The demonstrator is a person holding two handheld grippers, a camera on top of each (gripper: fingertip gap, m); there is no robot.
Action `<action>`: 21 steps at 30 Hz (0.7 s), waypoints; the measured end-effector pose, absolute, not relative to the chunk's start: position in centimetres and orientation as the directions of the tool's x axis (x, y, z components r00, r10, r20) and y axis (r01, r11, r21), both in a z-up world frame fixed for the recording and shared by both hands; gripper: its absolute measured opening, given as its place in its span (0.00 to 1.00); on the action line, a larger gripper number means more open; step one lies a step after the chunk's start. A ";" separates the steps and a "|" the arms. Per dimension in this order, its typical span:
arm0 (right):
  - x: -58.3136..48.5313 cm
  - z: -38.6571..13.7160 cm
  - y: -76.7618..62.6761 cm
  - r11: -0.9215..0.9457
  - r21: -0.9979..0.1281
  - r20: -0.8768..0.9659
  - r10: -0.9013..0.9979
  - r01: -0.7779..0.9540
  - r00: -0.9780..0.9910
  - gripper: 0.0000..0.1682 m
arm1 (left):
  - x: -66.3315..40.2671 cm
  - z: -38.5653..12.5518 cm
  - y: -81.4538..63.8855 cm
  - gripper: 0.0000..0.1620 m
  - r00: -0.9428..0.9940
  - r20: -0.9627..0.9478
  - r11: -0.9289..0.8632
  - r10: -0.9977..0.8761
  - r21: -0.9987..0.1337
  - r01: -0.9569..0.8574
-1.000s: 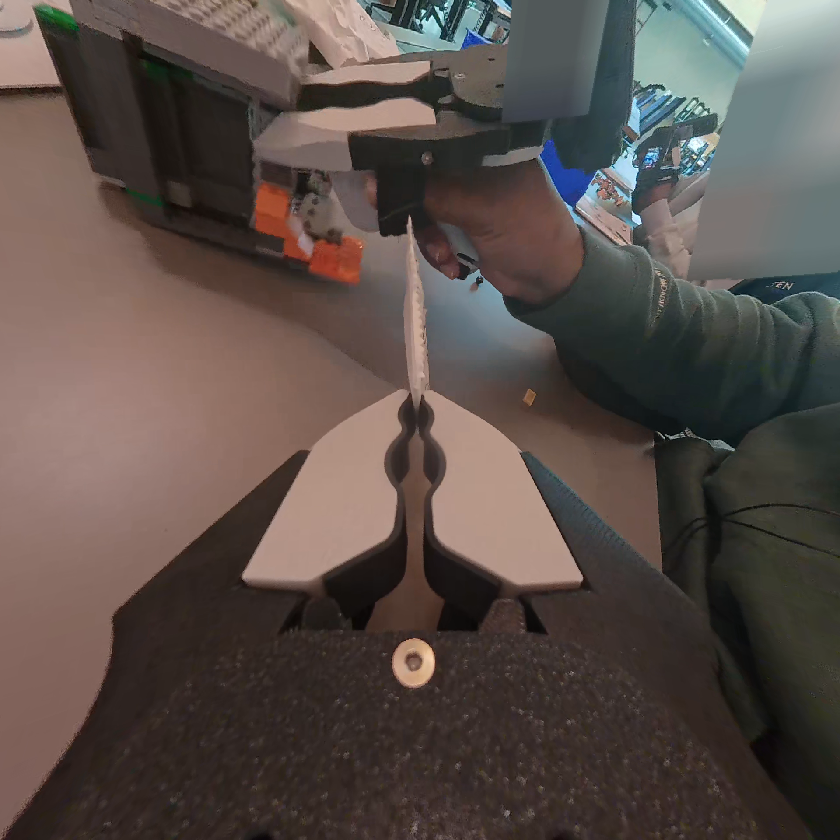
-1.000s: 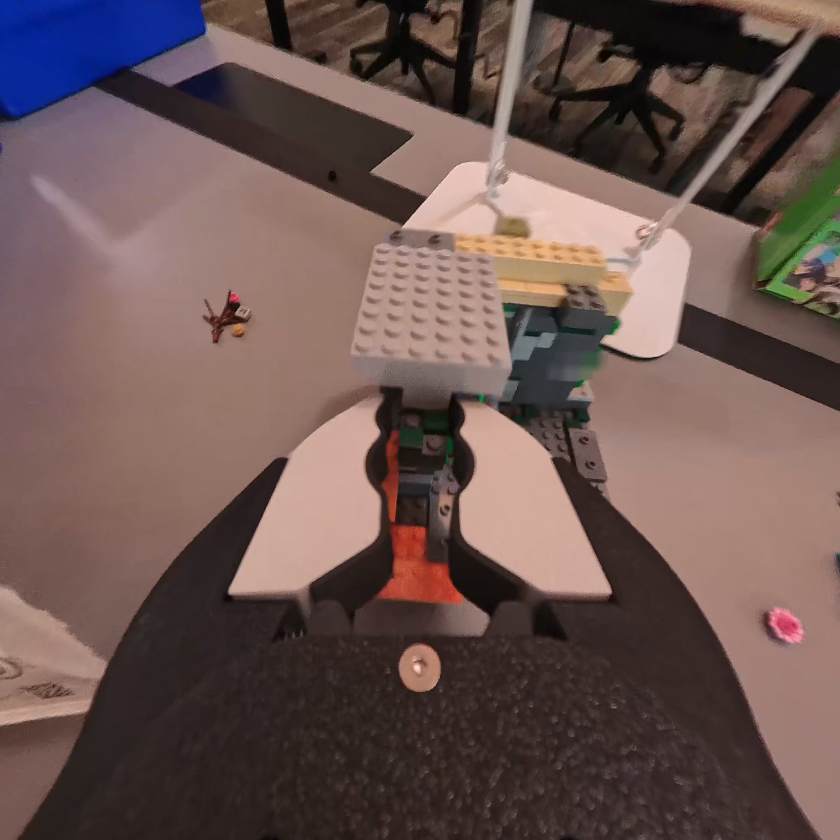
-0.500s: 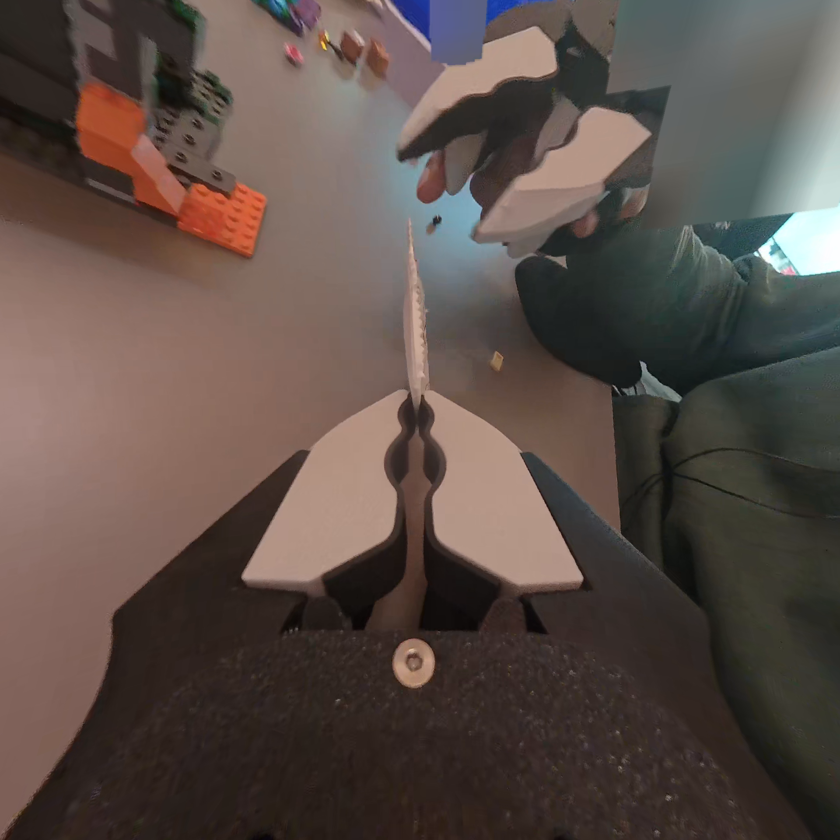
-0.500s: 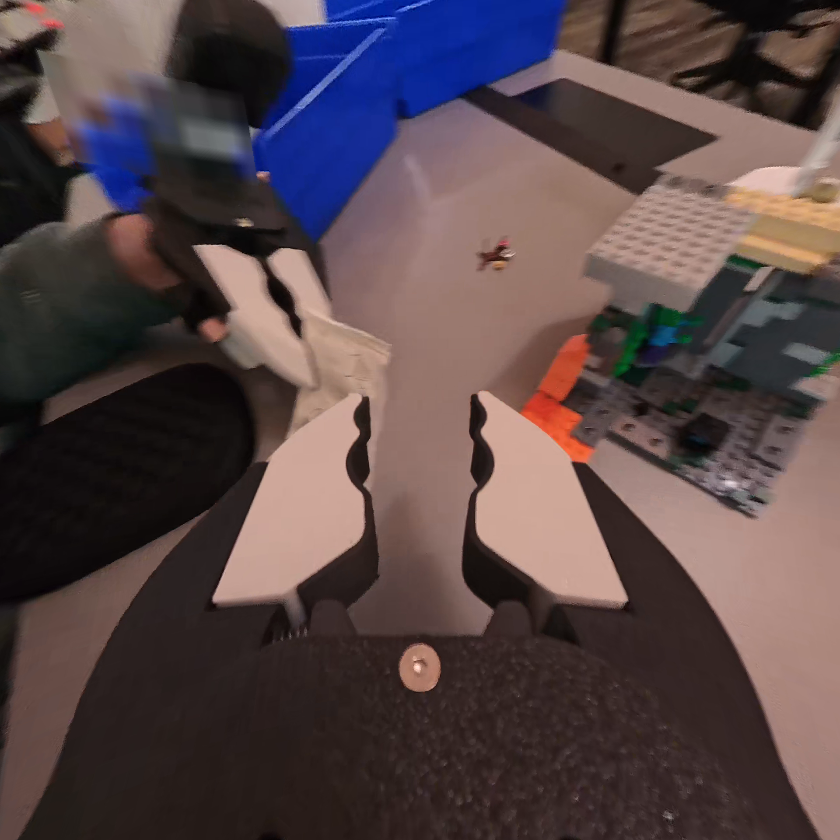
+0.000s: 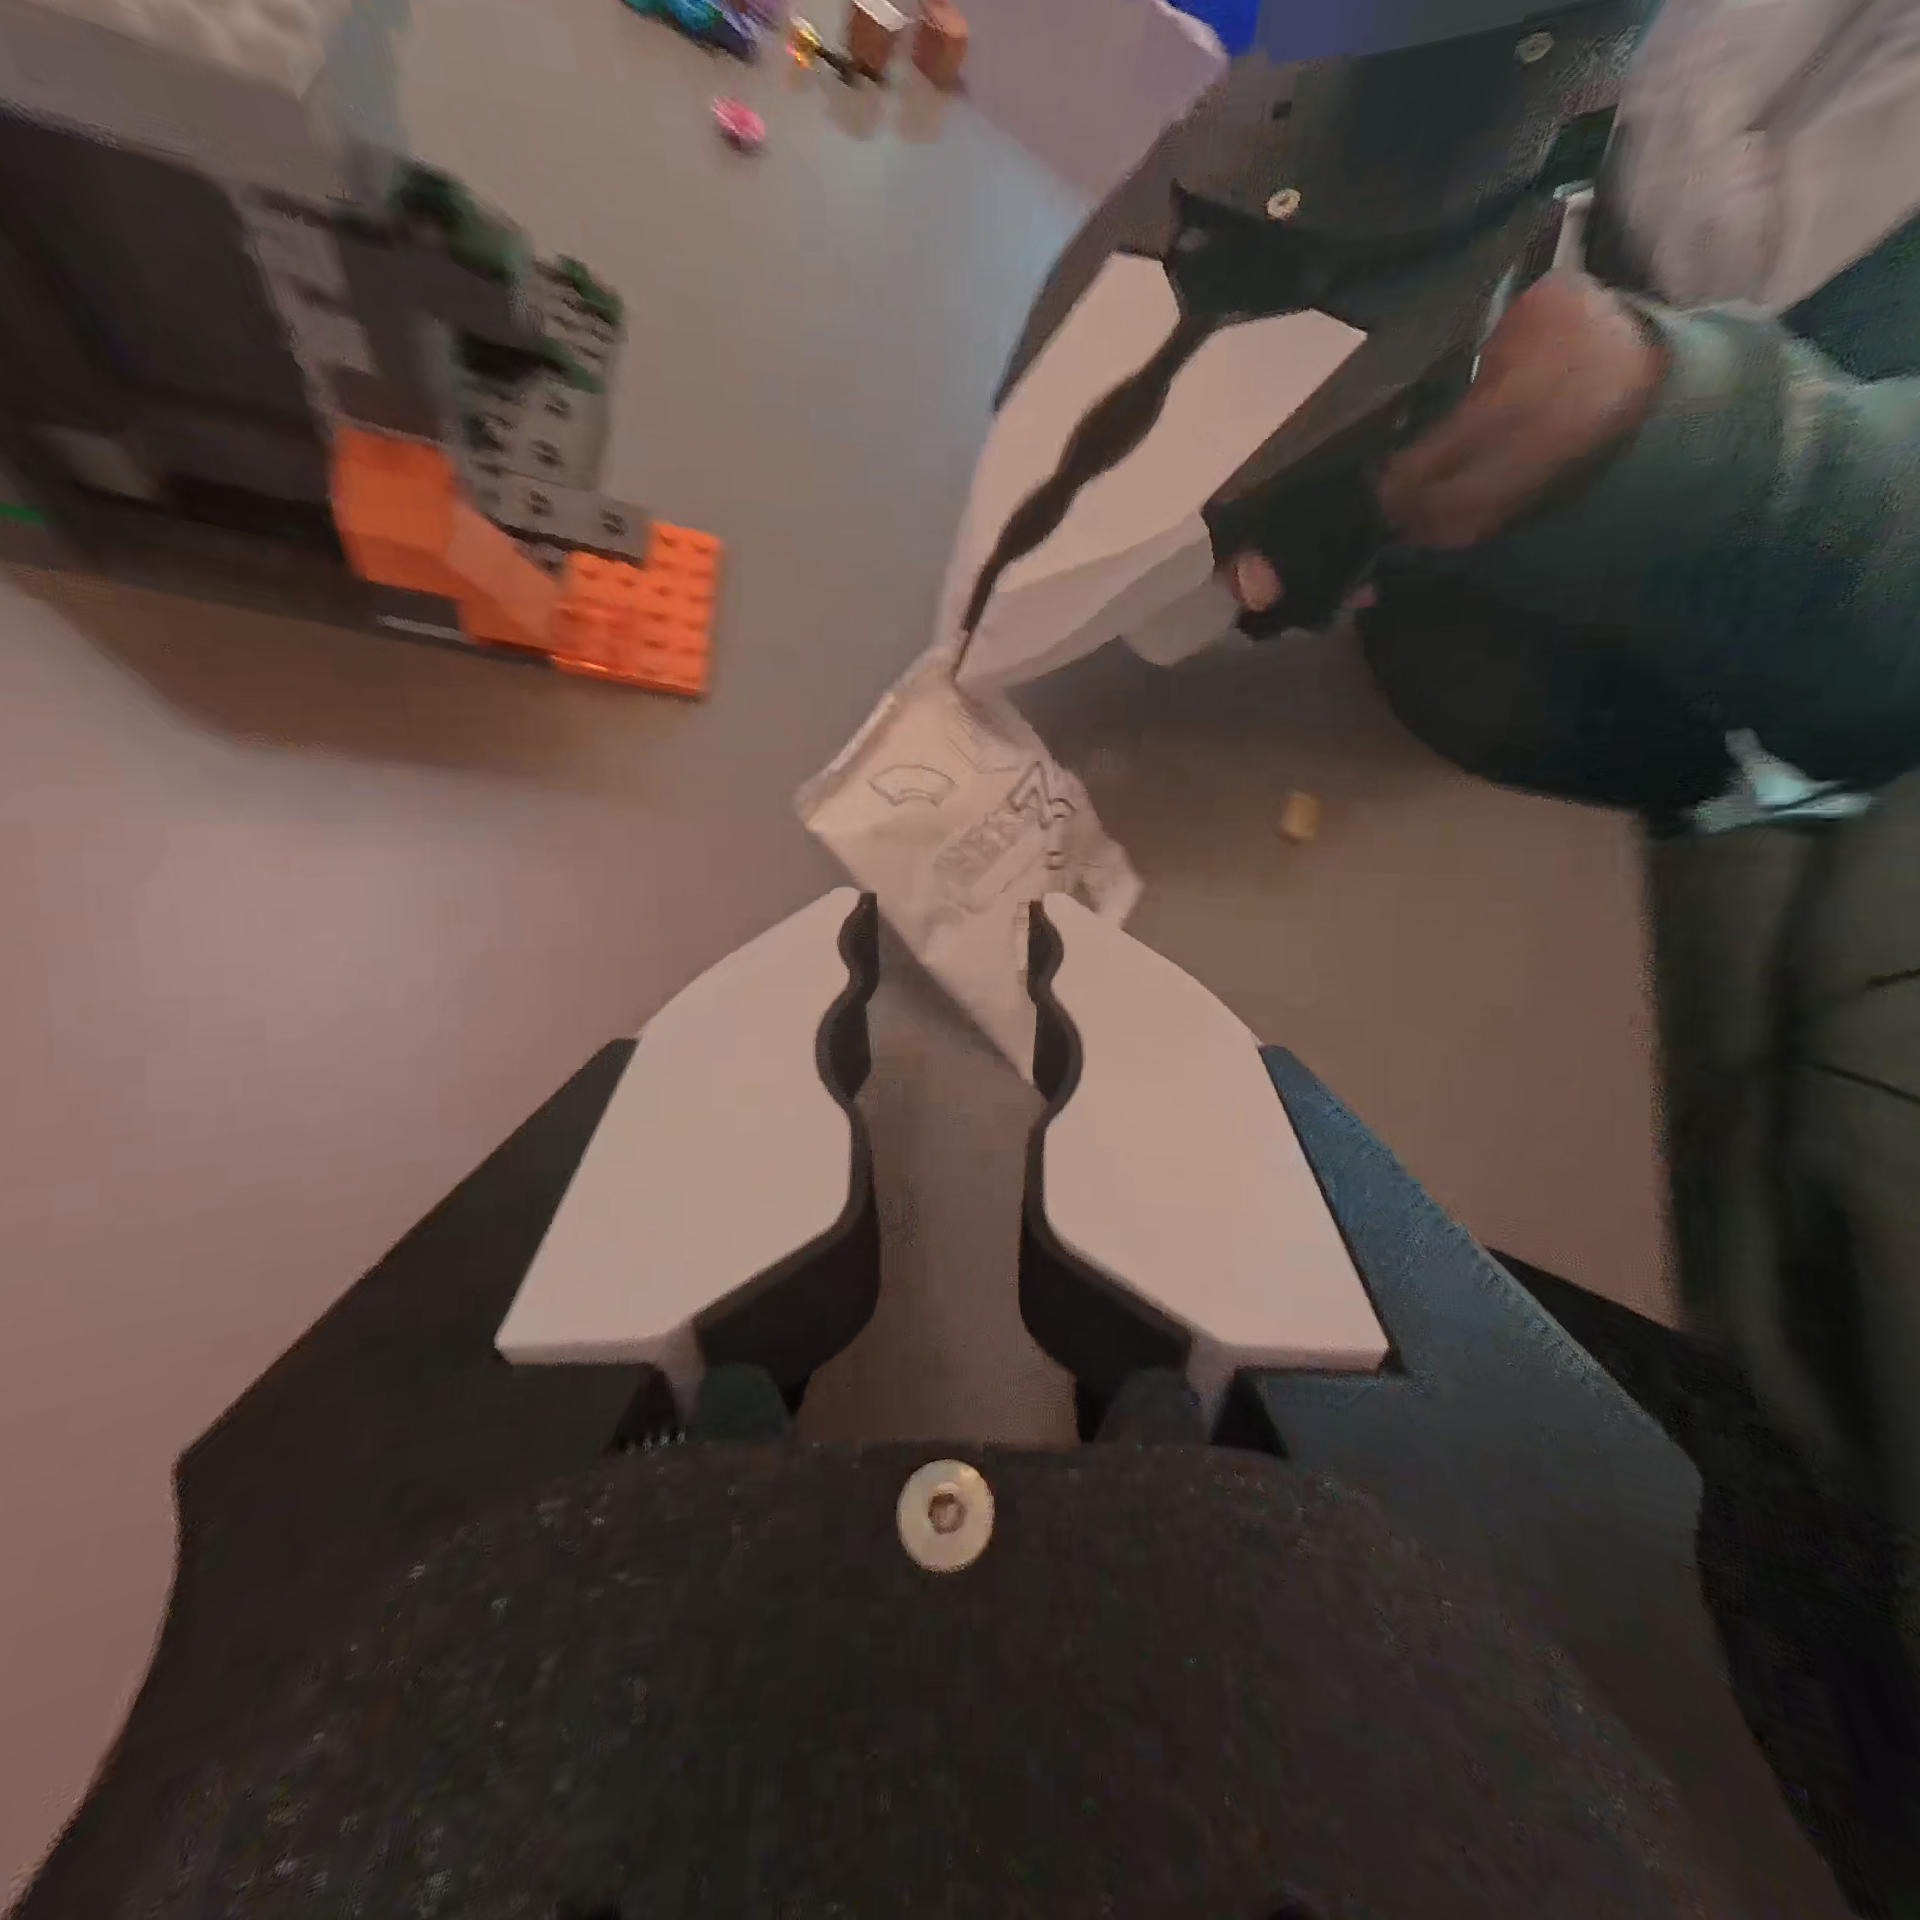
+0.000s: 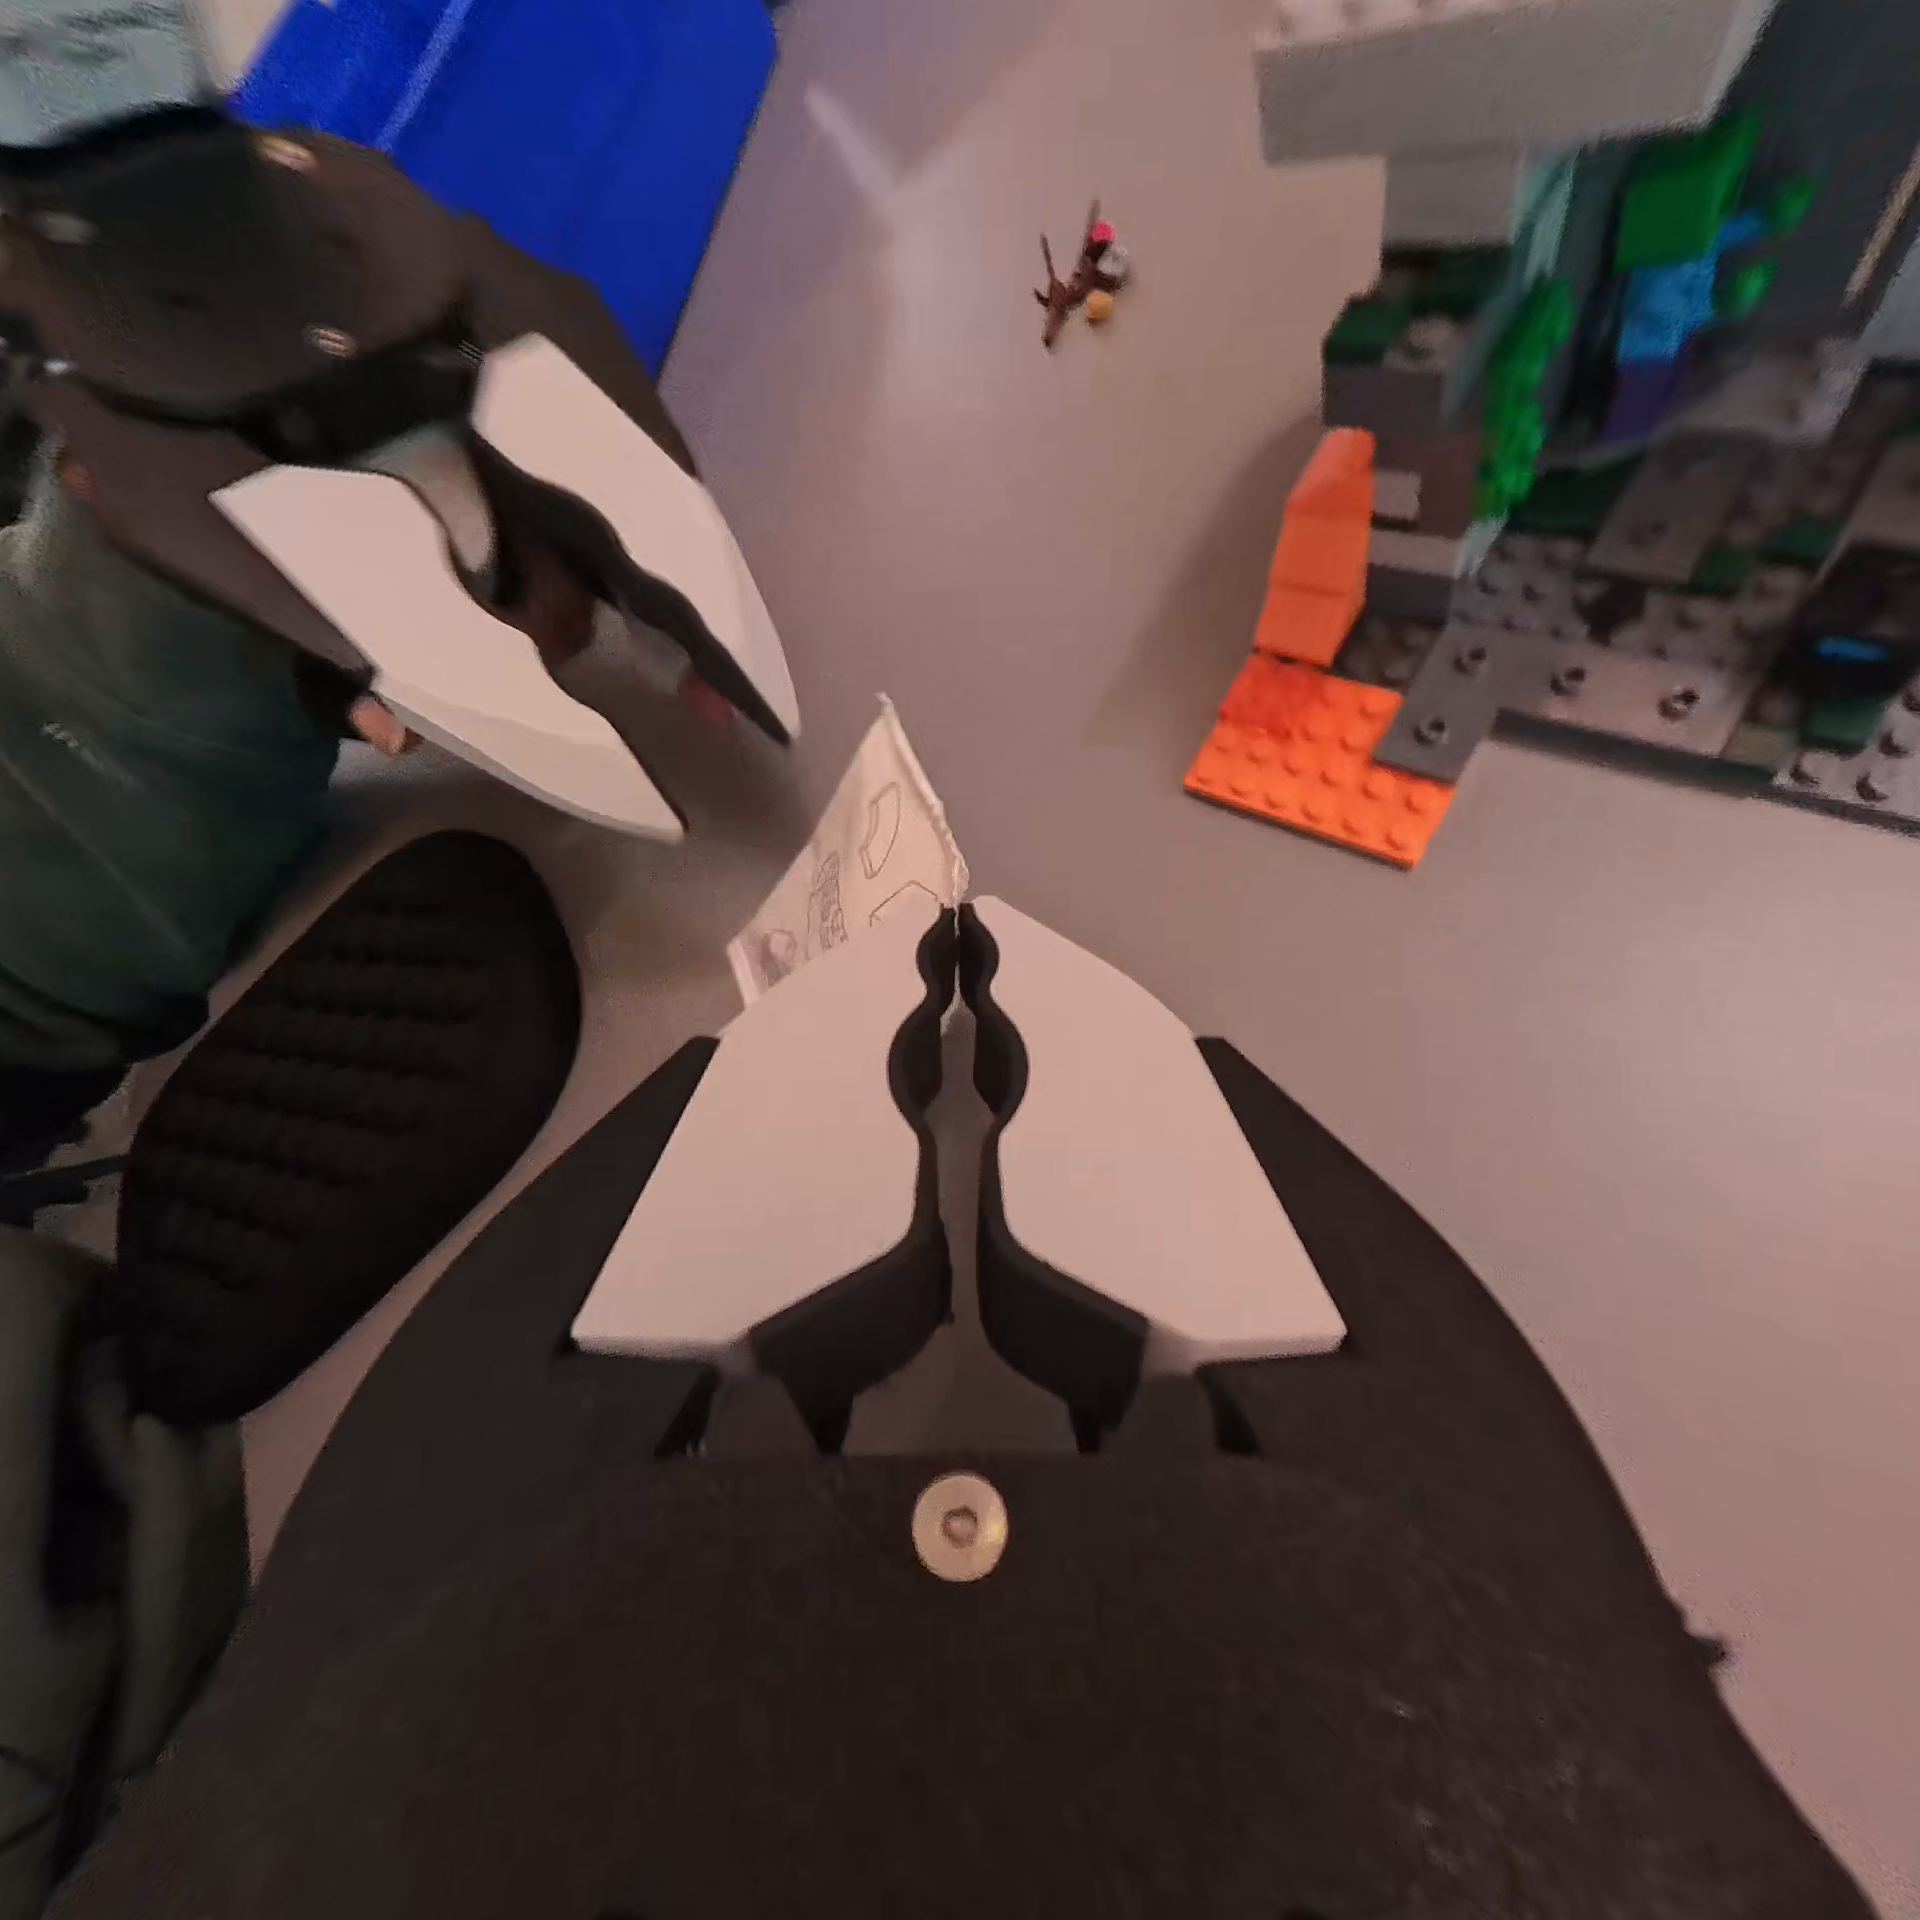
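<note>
Half a second ago the left gripper point(image 5: 951, 914) was clamped on the edge of the white printed paper bag point(image 5: 966, 821) while the right gripper point(image 6: 956, 914) stood spread and empty; now the roles are swapped. In the right wrist view the right gripper's white fingers are pressed together on the bag's serrated top edge, and the bag hangs out to the left of the tips. In the left wrist view the left gripper's fingers stand apart at a moderate gap, with the bag's lower end lying between them; whether it touches the right-hand pad cannot be told through the blur. The bag is in the air above the grey table point(image 5: 260, 987), passed from one gripper to the other.

Off to the side sits the dark grey, green and orange toy brick building point(image 6: 1558, 520), its orange studded plate point(image 6: 1320, 758) nearest the grippers. A small brown twig-like piece point(image 6: 1081, 270) lies farther back on the table, a blue bin point(image 6: 582, 135) stands beyond, and a tiny tan stud point(image 5: 1296, 812) lies near the person's green sleeve point(image 5: 1714, 540).
</note>
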State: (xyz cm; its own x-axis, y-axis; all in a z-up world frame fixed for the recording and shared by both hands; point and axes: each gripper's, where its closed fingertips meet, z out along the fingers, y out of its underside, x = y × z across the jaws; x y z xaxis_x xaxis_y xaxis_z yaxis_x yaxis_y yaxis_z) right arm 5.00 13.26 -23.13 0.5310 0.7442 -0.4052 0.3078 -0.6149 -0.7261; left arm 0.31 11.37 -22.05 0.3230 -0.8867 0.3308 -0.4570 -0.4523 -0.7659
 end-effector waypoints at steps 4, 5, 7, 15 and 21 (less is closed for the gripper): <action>4.5 -24.2 13.7 -0.630 -0.704 -0.375 0.721 0.328 0.583 0.00 | 0.0 -21.2 11.5 0.20 0.342 0.037 -0.223 -0.939 -0.823 -0.523; 4.2 -24.2 13.8 -0.623 -0.708 -0.363 0.726 0.333 0.585 0.00 | 0.4 -21.3 11.2 0.20 0.325 -0.004 -0.182 -0.946 -0.822 -0.540; 4.0 -24.2 14.1 -0.593 -0.729 -0.326 0.741 0.342 0.587 0.05 | 1.4 -22.0 9.9 0.21 0.265 -0.020 -0.141 -0.964 -0.808 -0.573; 6.4 -20.6 16.0 -0.361 -0.880 -0.108 0.784 0.309 0.611 0.22 | 1.9 -25.4 10.3 0.13 0.337 0.013 -0.238 -0.941 -0.735 -0.635; 17.6 -18.1 20.6 -0.319 -0.906 0.030 0.606 0.277 0.795 0.20 | 2.1 -22.8 11.6 0.11 0.391 -0.045 -0.177 -0.919 -0.840 -0.513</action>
State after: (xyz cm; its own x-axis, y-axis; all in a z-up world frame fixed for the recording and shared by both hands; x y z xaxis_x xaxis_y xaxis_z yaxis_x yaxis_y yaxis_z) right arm 17.63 20.55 -18.10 0.7949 0.6060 0.0300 0.2774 -0.3191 -0.9062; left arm 2.11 11.59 -22.85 0.3909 -0.9193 -0.0452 -0.5131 -0.1768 -0.8399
